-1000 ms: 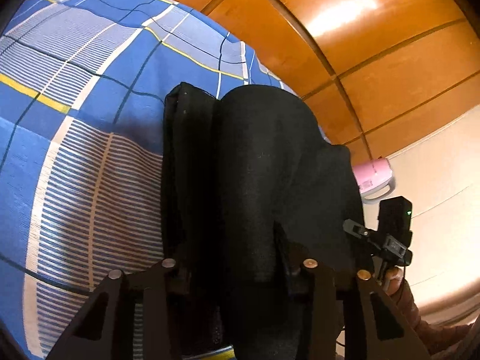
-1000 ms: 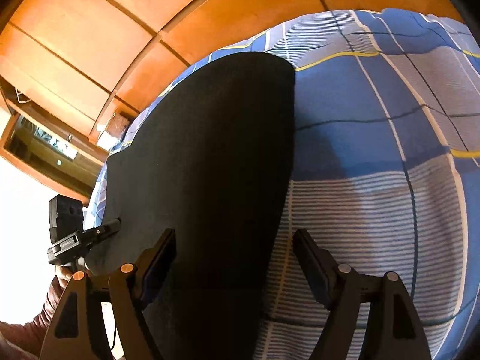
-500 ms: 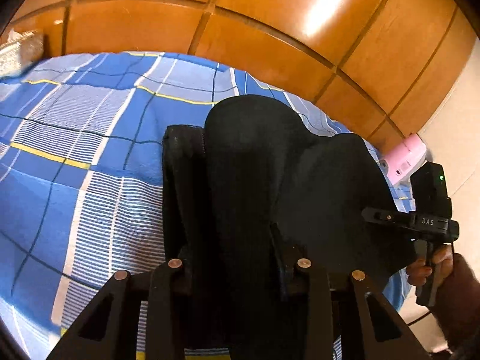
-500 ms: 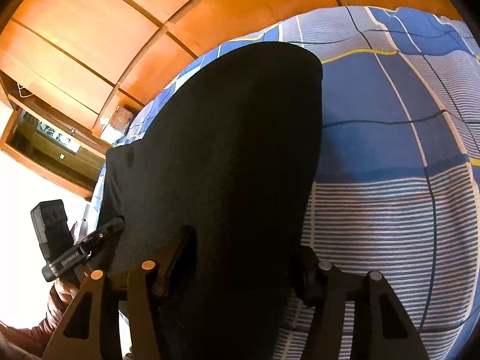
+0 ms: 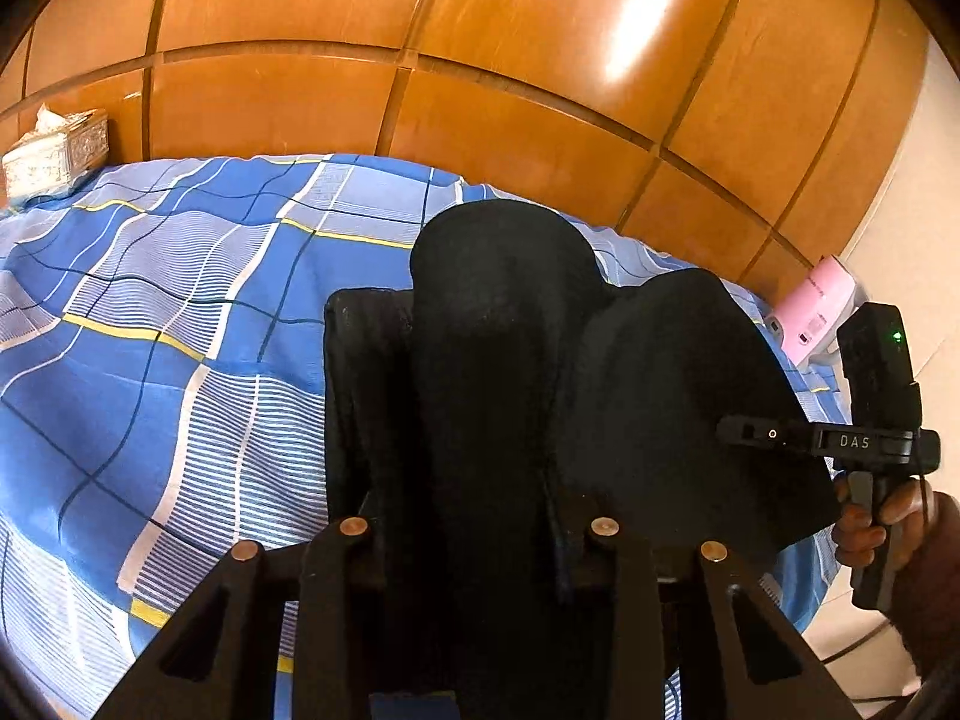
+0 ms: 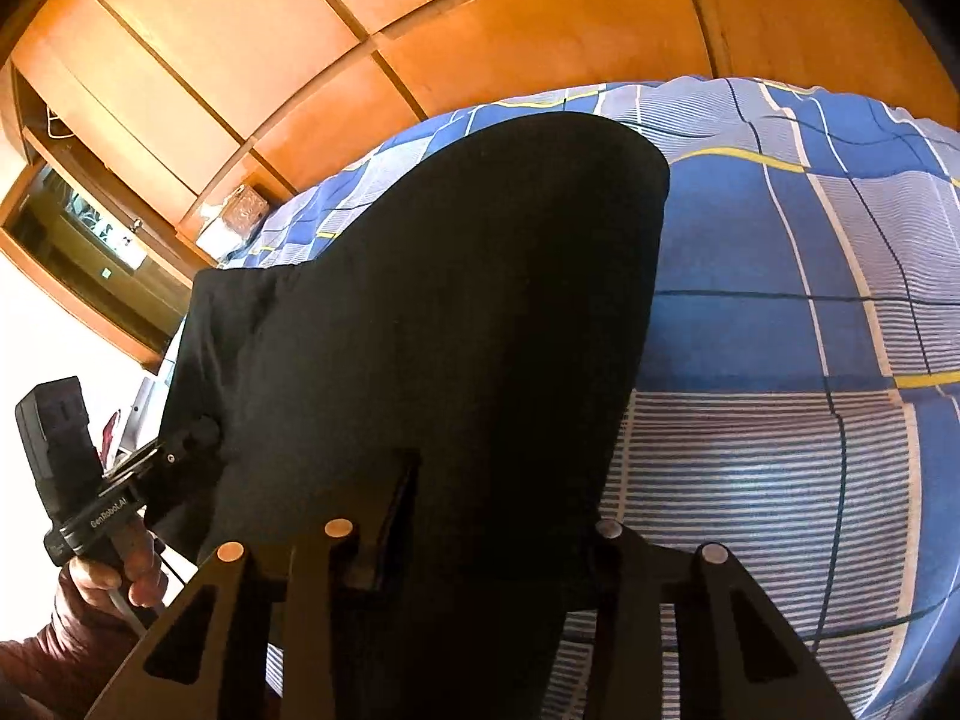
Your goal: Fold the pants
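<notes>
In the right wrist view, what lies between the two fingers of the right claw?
Black pants fabric fills the gap of the right claw, whose jaws are closing on it. The right wrist view shows this; the plaid bedspread lies beyond.

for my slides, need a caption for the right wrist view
Right tongs closing on black pants over a blue checked bedspread.

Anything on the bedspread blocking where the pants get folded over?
Nothing visible. The black pants hang from both tongs, left and right, whose jaws are closing on the cloth. The checked bedspread ahead shows bare; the tissue box sits at its far corner.
</notes>
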`<state>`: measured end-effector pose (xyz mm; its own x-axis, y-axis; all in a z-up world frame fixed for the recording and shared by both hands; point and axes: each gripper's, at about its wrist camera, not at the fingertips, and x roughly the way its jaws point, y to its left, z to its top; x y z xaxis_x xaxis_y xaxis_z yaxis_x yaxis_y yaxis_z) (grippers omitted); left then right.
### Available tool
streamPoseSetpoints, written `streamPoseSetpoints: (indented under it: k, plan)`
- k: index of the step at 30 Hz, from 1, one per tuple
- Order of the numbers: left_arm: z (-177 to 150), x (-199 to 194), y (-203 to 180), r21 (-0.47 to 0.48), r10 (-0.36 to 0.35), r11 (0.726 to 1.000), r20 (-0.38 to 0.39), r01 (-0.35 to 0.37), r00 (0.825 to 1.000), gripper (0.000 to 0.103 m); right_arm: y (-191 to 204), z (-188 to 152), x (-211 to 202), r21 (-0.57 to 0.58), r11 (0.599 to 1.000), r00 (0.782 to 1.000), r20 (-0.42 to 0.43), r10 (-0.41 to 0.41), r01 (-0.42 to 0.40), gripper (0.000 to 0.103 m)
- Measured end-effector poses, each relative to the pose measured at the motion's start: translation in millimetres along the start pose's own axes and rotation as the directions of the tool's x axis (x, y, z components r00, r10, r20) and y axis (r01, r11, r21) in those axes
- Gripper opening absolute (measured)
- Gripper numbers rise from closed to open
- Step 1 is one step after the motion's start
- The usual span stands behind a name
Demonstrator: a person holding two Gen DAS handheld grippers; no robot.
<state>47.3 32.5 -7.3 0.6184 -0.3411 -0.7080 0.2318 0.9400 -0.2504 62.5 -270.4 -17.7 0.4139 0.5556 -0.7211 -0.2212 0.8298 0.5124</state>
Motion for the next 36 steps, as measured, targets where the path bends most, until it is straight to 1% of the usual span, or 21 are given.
streamPoseSetpoints:
  k: [5, 7, 9, 10, 12, 13, 14, 15, 16, 17, 18, 19, 20, 22, 23, 26, 29, 32, 33, 36]
  plan:
    - [2.2, 5.2, 3.1, -0.001, -0.001, 1.0, -0.008, 0.001, 1.0, 0.035, -3.3, 3.8, 2.6, -0.004, 1.0, 1.0, -0.015, 0.011, -0.011, 0.039]
    - [3.2, 9.4, 7.5, -0.009, -0.009, 1.0, -0.017, 0.008, 1.0, 0.037, -3.9, 5.7, 4.5, -0.01, 1.0, 1.0, -0.022, 0.015, -0.015, 0.045]
    - [4.4, 14.6, 13.4, -0.022, -0.017, 1.0, -0.028, 0.017, 0.999, 0.041, -4.8, 7.5, 7.6, -0.006, 1.0, 0.999, -0.03, 0.021, -0.021, 0.049]
    - [4.6, 16.6, 16.7, -0.031, -0.023, 0.999, -0.033, 0.022, 0.999, 0.046, -5.8, 8.5, 9.1, -0.002, 1.0, 0.999, -0.032, 0.028, -0.028, 0.054]
    - [5.9, 22.7, 25.5, -0.067, -0.045, 0.997, -0.044, 0.042, 0.998, 0.054, -9.3, 10.2, 13.8, 0.015, 0.999, 0.998, -0.043, 0.037, -0.037, 0.058]
    - [6.1, 25.1, 29.5, -0.086, -0.062, 0.995, -0.051, 0.057, 0.997, 0.06, -9.9, 11.1, 15.8, 0.017, 0.999, 0.998, -0.045, 0.043, -0.042, 0.058]
    - [7.0, 29.3, 35.3, -0.12, -0.099, 0.989, -0.063, 0.091, 0.993, 0.064, -9.3, 11.8, 16.6, 0.013, 0.999, 0.998, -0.045, 0.045, -0.045, 0.058]
    - [6.4, 33.1, 38.9, -0.144, -0.132, 0.982, -0.074, 0.12, 0.989, 0.064, -7.8, 12.7, 17.4, 0.01, 0.999, 0.998, -0.046, 0.045, -0.045, 0.058]
    - [6.4, 38.8, 44.9, -0.182, -0.183, 0.969, -0.087, 0.165, 0.979, 0.062, -6.7, 13.7, 18.2, 0.007, 0.999, 0.998, -0.049, 0.044, -0.044, 0.057]
    - [6.6, 40.4, 48.0, -0.199, -0.225, 0.958, -0.083, 0.205, 0.971, 0.046, -5.7, 14.0, 17.7, 0.0, 0.999, 0.998, -0.052, 0.038, -0.038, 0.055]
    - [7.0, 40.2, 48.0, -0.203, -0.25, 0.952, -0.081, 0.23, 0.965, 0.042, -2.6, 14.3, 15.7, -0.018, 0.999, 0.998, -0.05, 0.03, -0.031, 0.048]
    - [8.0, 38.0, 47.0, -0.199, -0.259, 0.95, -0.075, 0.24, 0.963, 0.037, -0.8, 13.2, 11.8, -0.036, 0.999, 0.999, -0.045, 0.023, -0.025, 0.041]
    - [8.6, 36.0, 46.5, -0.197, -0.266, 0.948, -0.072, 0.248, 0.961, 0.034, 5.3, 14.3, 9.0, -0.051, 0.999, 0.999, -0.042, 0.012, -0.014, 0.039]
    - [11.0, 29.1, 50.2, -0.23, -0.298, 0.932, -0.049, 0.279, 0.953, 0.033, 15.4, 16.0, 6.0, -0.082, 0.997, 0.999, -0.035, -0.014, 0.012, 0.034]
    - [13.1, 22.9, 51.1, -0.239, -0.31, 0.925, -0.028, 0.295, 0.95, 0.033, 21.5, 17.0, 2.4, -0.099, 0.995, 0.999, -0.025, -0.019, 0.017, 0.033]
    - [24.4, 2.3, 45.5, -0.224, -0.325, 0.92, 0.025, 0.322, 0.945, 0.033, 32.0, 19.6, -10.8, -0.118, 0.993, 1.0, 0.004, 0.0, 0.0, 0.031]
    - [39.3, -18.3, 38.8, -0.187, -0.33, 0.923, 0.072, 0.337, 0.941, 0.033, 44.2, 24.1, -26.2, -0.153, 0.988, 0.999, 0.042, 0.009, -0.003, 0.031]
    - [59.6, -40.3, 27.7, -0.134, -0.33, 0.929, 0.121, 0.345, 0.936, 0.033, 52.8, 31.7, -45.5, -0.172, 0.985, 0.995, 0.091, 0.037, -0.021, 0.031]
    - [63.4, -45.4, 28.6, -0.125, -0.332, 0.929, 0.132, 0.348, 0.934, 0.033, 56.6, 34.8, -52.7, -0.182, 0.983, 0.993, 0.111, 0.045, -0.024, 0.031]
    - [90.4, -49.6, 19.3, -0.091, -0.321, 0.937, 0.16, 0.338, 0.933, 0.033, 64.3, 46.5, -71.1, -0.203, 0.979, 0.985, 0.164, 0.057, -0.022, 0.031]
